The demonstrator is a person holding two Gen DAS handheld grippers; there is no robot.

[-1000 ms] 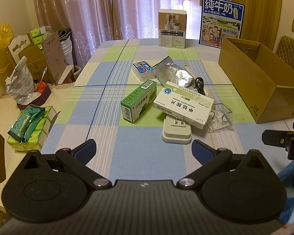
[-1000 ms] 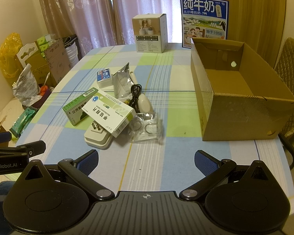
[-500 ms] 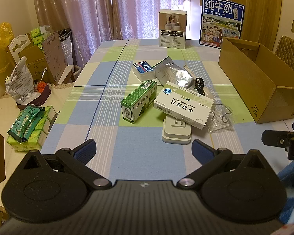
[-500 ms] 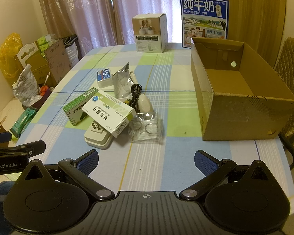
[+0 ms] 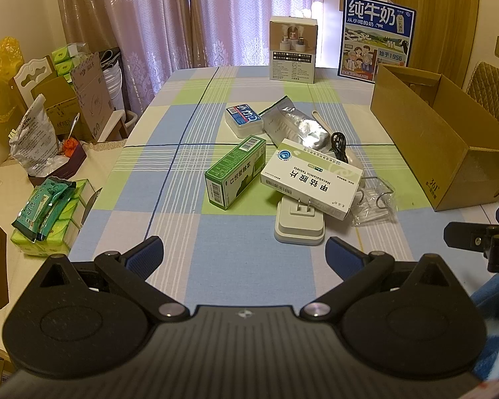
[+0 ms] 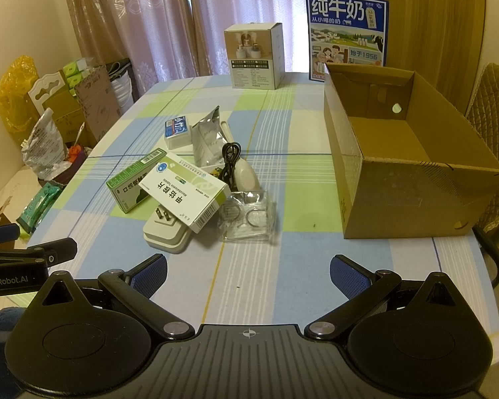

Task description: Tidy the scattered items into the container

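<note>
1. Both my grippers hover low over the near edge of the table (image 5: 169, 173), and both are spread wide with nothing between the pads: the left gripper (image 5: 244, 257) and the right gripper (image 6: 248, 267).
2. The scattered items lie in one cluster ahead of me, in the middle of the table. From my left gripper the cluster sits straight ahead and slightly right; from my right gripper it sits ahead and to the left.
3. The cardboard box (image 6: 412, 196) that I take for the container stands open-topped on the right side, well apart from the cluster and nearer my right gripper. It looks empty.
4. Nearest my left gripper is the white plug adapter (image 5: 299, 224), prongs up, with the white tablet box (image 5: 311, 183) resting on its far part, its long axis running near-right to far-left. The green carton (image 5: 236, 174) lies just left of it, its long axis running near-left to far-right.
5. Nearest my right gripper is the clear bag of rings (image 6: 248, 216), touching the tablet box's right end.
6. Hard to make out: the foil pouch (image 5: 294, 126), the small blue-topped box (image 5: 244, 119) and the black cable (image 6: 231, 163) overlap at the far side, and a pale oval object beneath the cable I cannot identify.
</note>
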